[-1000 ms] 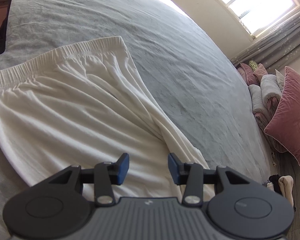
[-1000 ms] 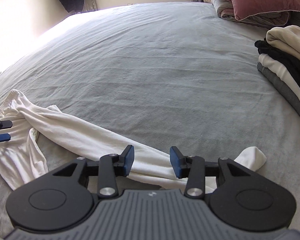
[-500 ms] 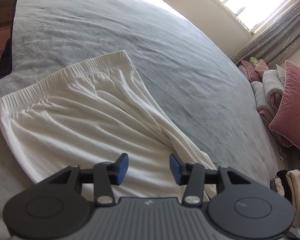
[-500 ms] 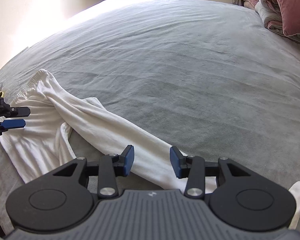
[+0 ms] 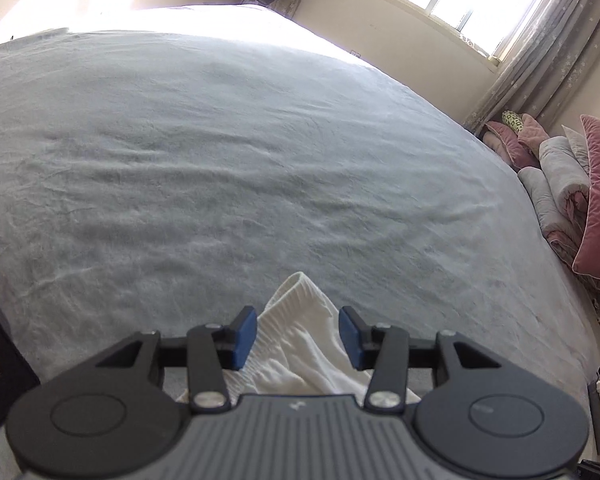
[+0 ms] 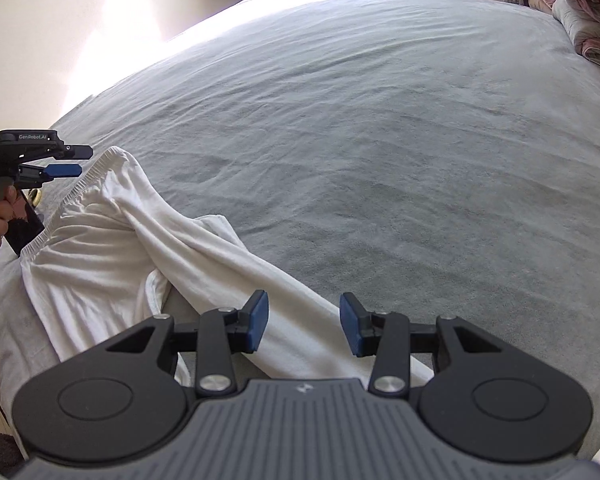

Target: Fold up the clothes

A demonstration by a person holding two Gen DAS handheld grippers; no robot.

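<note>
Right wrist view: rumpled white cotton trousers (image 6: 112,264) with ribbed elastic waistband sprawl on grey bed (image 6: 380,128), both claws (image 6: 303,324) (image 5: 298,338) parted, holding nothing.

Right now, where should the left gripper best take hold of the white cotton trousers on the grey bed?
Probably at the ribbed waistband corner of the white cotton trousers, approached from the left: that doubled edge lies flat between the left gripper and its open jaws.

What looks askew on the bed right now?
The white pants lie crooked, not flat: one leg crosses over the other, with bunched fabric near the waistband. Nothing looks spilled or damaged.
</note>
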